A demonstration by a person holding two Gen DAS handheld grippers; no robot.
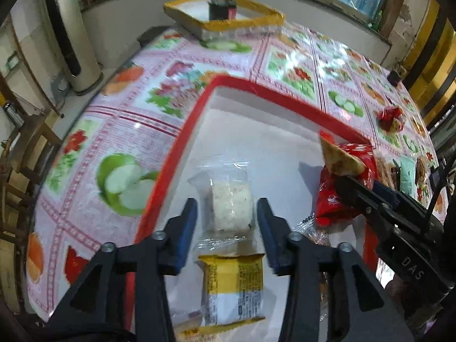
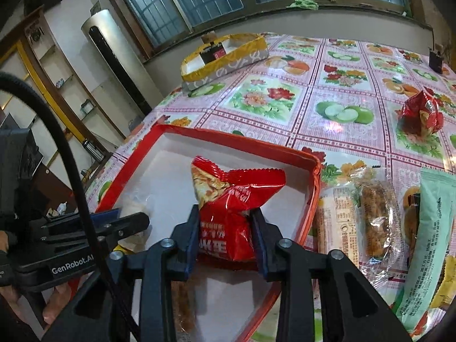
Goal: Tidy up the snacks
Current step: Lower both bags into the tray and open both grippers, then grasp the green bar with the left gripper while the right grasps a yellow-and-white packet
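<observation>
Jaws: left gripper [image 1: 228,228] apart, clear pack [image 1: 230,199] loose between; right gripper [image 2: 225,239] apart w/ red bag [image 2: 230,213] between, maybe touching. Both lie inside red tray [image 1: 171,154]. Approx half done: several packs [image 2: 373,216] & another red bag [image 2: 421,114] right of tray still outside.

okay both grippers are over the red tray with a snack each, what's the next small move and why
Probably lift both grippers straight up and clear. The clear-wrapped cake lies on the red-rimmed tray floor between the left gripper fingers with gaps on both sides, and the red packet rests in the tray between the right gripper fingers, so both look delivered.
</observation>
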